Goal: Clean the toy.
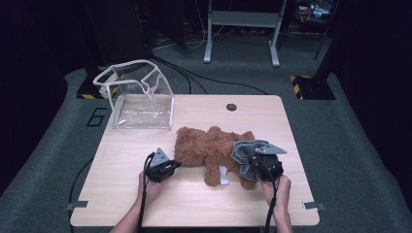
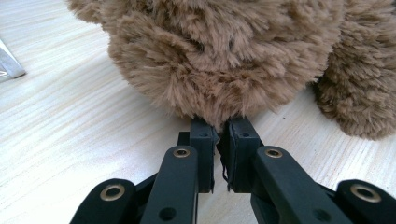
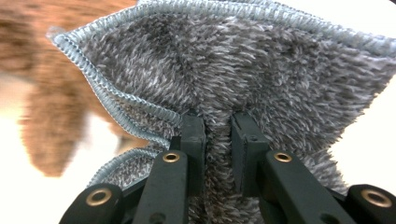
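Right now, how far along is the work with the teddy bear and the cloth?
Done: the left gripper pinches the teddy bear by its fur, and the right gripper grips the grey cloth. In hand: cloth held over the bear. Left: the clear bag stands open, nothing inside.

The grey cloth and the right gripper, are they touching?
Touching. In the right gripper view, the right gripper has its jaws pinched on a fold of the grey cloth.
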Action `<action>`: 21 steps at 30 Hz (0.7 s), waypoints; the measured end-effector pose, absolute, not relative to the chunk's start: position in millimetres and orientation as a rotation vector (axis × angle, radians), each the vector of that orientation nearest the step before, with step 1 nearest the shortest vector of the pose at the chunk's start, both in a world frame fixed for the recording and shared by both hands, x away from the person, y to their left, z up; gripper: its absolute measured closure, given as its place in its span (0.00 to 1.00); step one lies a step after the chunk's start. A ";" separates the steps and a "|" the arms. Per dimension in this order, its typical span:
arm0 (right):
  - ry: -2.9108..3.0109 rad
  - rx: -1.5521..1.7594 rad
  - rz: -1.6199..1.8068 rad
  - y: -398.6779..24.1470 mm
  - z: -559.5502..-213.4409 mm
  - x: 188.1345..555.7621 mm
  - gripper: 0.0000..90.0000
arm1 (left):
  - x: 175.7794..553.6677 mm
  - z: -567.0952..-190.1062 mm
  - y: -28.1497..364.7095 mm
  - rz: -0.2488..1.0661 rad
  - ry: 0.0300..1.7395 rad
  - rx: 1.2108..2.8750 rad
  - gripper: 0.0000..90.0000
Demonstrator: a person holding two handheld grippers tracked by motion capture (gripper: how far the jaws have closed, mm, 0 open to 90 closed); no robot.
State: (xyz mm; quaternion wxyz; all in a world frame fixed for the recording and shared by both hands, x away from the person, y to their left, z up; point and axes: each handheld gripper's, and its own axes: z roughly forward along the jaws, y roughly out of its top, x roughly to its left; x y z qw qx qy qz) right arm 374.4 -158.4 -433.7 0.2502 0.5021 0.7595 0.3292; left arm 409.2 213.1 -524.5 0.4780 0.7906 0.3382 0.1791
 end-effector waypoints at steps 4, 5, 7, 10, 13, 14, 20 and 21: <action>2.011 1.450 0.871 -184.3 -441.3 379.3 0.86 | 409.5 -524.2 213.0 0.444 0.815 1.944 0.92; 1.998 1.474 0.869 -190.4 -443.7 380.8 0.86 | 409.4 -524.3 212.7 0.442 0.818 1.943 0.92; 1.981 1.507 0.866 -197.6 -447.8 382.7 0.86 | 409.1 -524.4 212.1 0.444 0.821 1.944 0.92; 1.982 1.516 0.859 -198.8 -452.1 383.9 0.86 | 408.9 -524.8 211.1 0.449 0.821 1.943 0.92; 1.986 1.517 0.850 -197.0 -455.7 387.5 0.85 | 409.2 -524.3 211.1 0.452 0.813 1.959 0.91; 1.986 1.525 0.853 -196.3 -456.6 388.8 0.85 | 409.2 -524.5 210.9 0.454 0.814 1.957 0.90; 1.983 1.540 0.860 -196.7 -461.4 397.0 0.85 | 408.4 -524.6 210.8 0.425 0.828 1.981 0.76; 1.980 1.547 0.861 -198.2 -461.3 397.5 0.85 | 408.1 -524.8 211.3 0.407 0.835 1.976 0.71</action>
